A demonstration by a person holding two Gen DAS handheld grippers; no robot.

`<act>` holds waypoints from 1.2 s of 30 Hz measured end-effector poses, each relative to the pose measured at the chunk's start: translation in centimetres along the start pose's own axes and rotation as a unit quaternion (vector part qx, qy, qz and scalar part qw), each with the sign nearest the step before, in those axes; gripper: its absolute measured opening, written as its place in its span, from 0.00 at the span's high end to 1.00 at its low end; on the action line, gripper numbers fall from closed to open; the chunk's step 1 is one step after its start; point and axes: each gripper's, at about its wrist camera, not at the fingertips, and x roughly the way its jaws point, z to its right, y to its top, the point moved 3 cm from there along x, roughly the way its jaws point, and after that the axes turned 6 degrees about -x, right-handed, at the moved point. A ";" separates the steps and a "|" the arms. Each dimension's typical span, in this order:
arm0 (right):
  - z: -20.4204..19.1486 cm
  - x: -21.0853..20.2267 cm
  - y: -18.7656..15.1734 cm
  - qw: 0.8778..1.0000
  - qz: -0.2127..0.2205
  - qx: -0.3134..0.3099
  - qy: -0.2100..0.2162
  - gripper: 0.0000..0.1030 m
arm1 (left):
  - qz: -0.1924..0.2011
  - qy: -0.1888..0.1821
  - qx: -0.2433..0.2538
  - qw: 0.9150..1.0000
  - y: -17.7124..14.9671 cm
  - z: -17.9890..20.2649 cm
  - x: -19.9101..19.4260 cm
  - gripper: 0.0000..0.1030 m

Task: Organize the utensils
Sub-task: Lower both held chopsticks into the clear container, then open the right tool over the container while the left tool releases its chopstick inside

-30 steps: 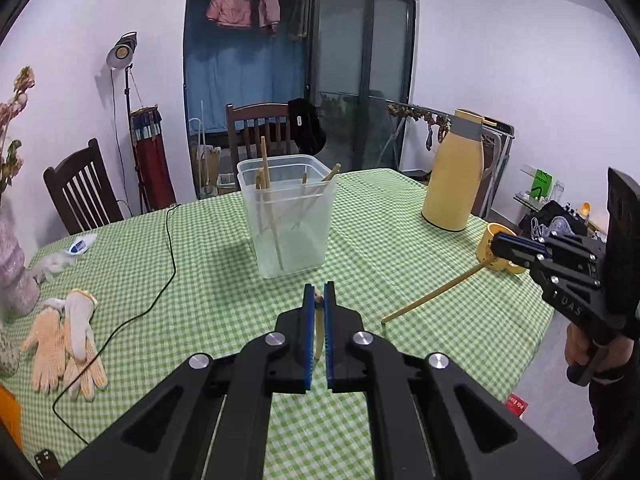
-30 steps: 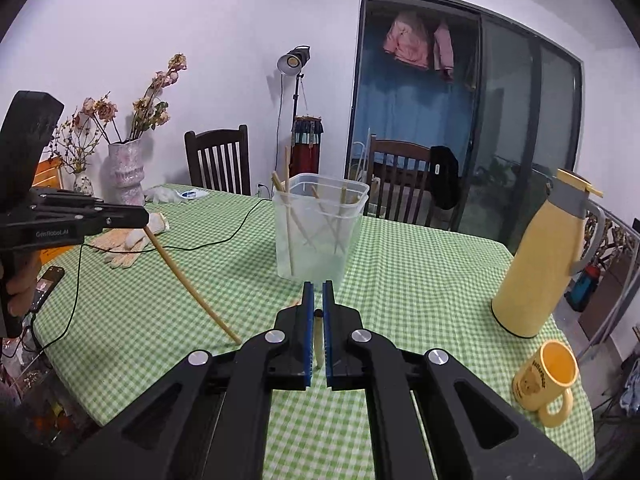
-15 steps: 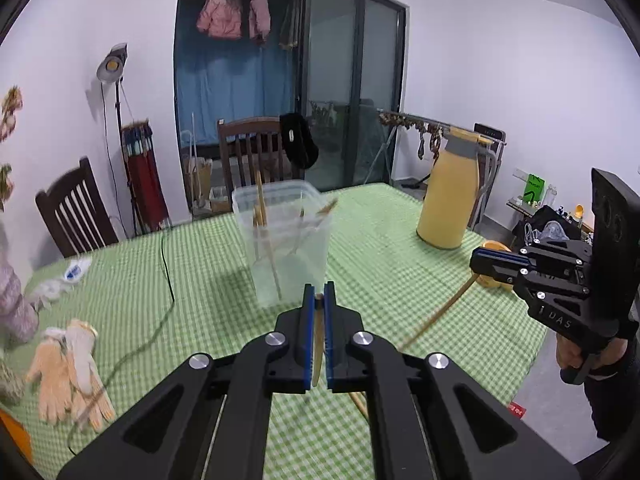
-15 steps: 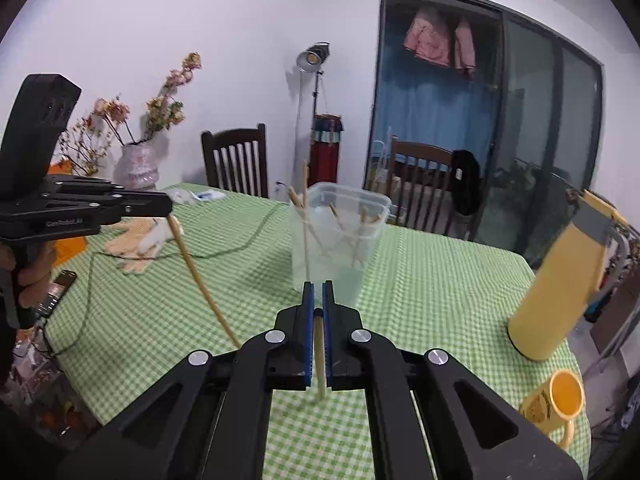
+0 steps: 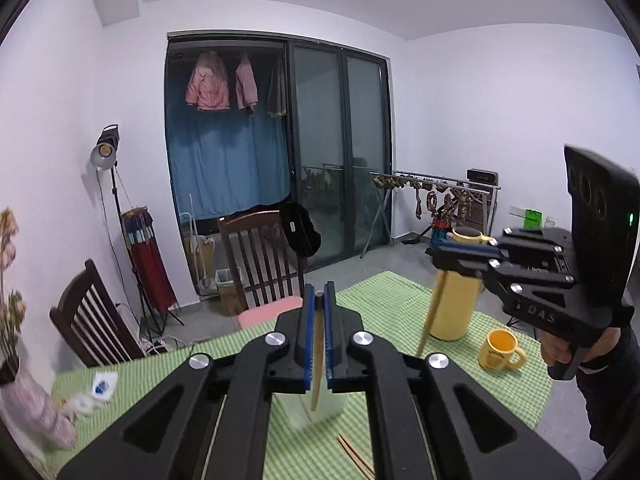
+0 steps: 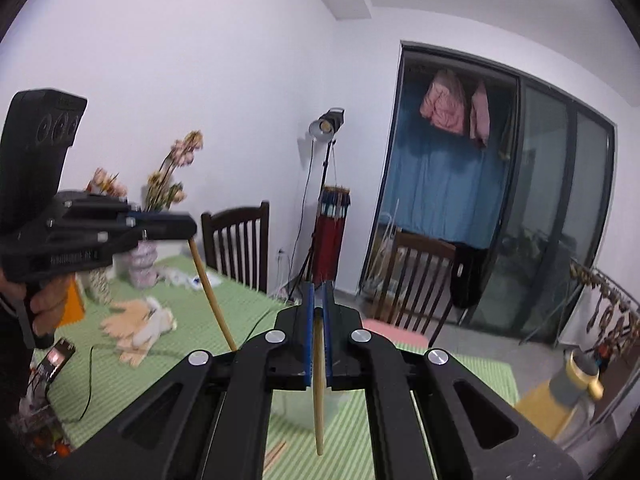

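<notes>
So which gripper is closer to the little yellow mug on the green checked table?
Right. The right gripper hangs above the tall yellow flask beside the yellow mug, while the left gripper is farther over, above the table's middle.

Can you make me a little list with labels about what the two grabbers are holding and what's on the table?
left gripper: jaws shut on a thin wooden chopstick, hanging down
right gripper: jaws shut on another wooden chopstick
table: green checked tablecloth
on the table: tall yellow thermos jug, yellow mug, pale work gloves
</notes>
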 end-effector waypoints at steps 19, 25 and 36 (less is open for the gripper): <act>7.2 22.1 -3.0 0.994 -0.084 0.073 -0.006 0.96 | -0.092 0.001 -0.063 0.994 0.3 -8.6 21.8 0.99; 7.0 25.6 -7.5 0.986 -0.153 0.066 0.015 0.96 | -0.158 -0.005 -0.082 0.984 -3.5 -10.9 27.1 0.99; 6.1 25.4 -9.9 0.970 -0.222 0.077 0.057 0.96 | -0.244 -0.001 -0.083 0.966 -8.7 -11.2 29.3 0.98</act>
